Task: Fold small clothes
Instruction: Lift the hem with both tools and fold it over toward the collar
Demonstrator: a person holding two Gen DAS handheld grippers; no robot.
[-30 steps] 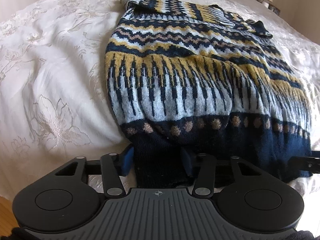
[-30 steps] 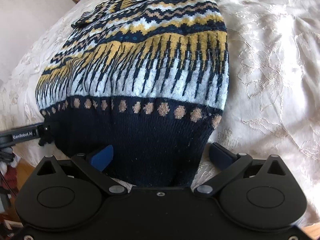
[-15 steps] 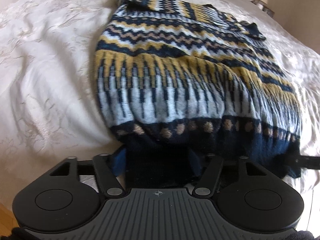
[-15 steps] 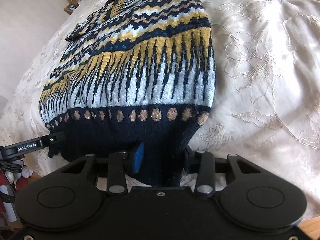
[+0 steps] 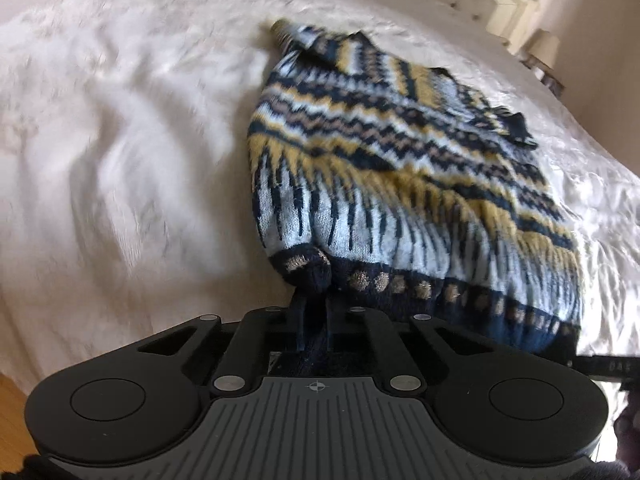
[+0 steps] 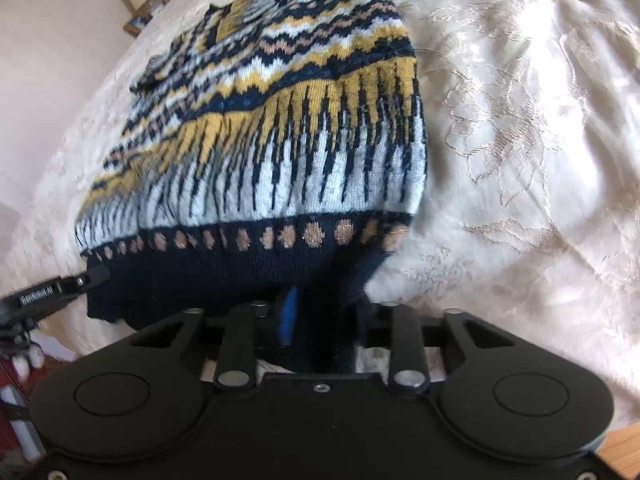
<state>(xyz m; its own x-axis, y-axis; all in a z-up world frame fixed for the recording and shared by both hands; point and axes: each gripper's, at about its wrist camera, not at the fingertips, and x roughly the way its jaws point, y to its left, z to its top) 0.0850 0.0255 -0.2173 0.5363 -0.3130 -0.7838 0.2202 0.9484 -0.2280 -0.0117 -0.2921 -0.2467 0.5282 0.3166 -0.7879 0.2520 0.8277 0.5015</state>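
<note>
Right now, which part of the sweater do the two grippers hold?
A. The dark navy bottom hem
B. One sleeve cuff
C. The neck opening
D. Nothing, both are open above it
A: the left gripper and the right gripper are each shut on the sweater at its navy hem.

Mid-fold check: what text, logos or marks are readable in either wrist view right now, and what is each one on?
"GenRobot.AI": white lettering on the left tool's finger, seen at the left edge of the right wrist view.
Faint embossed letters on the right tool's finger, in the left wrist view: too blurred to read.
Crosshair mark, no words: on the left tool's grey housing.
The sweater shows no text, only pattern.
</note>
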